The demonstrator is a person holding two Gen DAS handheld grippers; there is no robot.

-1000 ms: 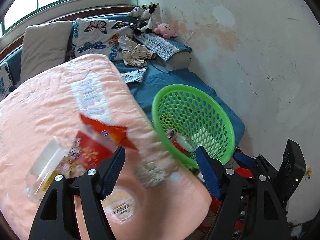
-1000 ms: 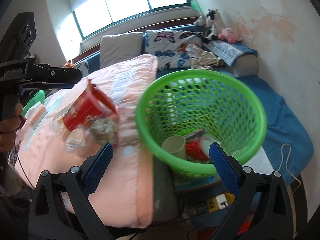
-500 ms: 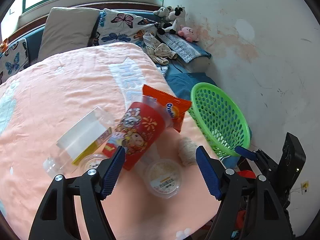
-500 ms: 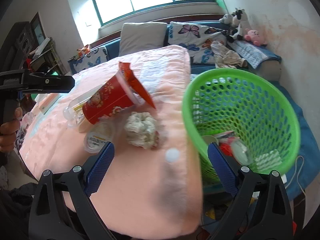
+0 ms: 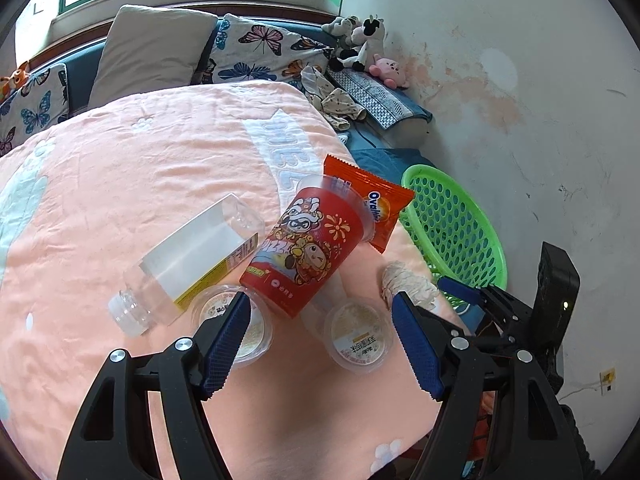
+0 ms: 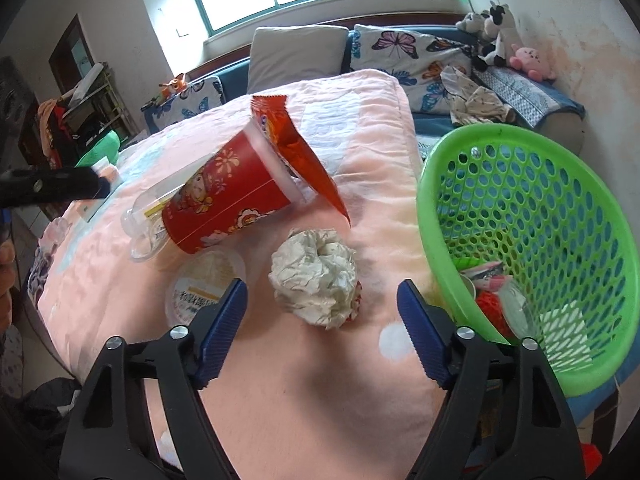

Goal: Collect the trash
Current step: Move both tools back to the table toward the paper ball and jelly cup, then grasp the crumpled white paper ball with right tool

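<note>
Trash lies on a pink blanket (image 5: 120, 168): a red printed cup (image 5: 308, 252) on its side, an orange snack wrapper (image 5: 372, 204), a clear plastic bottle (image 5: 188, 264), two small clear tubs (image 5: 358, 338) and a crumpled paper ball (image 6: 314, 276). A green basket (image 6: 532, 232) with trash inside stands off the bed's right edge. My left gripper (image 5: 322, 320) is open just in front of the red cup's base, between the two tubs. My right gripper (image 6: 322, 304) hovers near the paper ball, its jaws closing, pads clear of the ball.
Butterfly pillows (image 5: 260, 52) and a beige pillow (image 5: 148, 48) line the headboard. Soft toys (image 5: 360, 44) and crumpled clothes (image 5: 336, 104) lie by the stained wall. The left gripper's body (image 6: 48, 188) and a hand show at the right wrist view's left edge.
Both views swung from the green basket toward the trash on the blanket and came lower. The paper ball now sits by the right gripper's jaws, which have narrowed.
</note>
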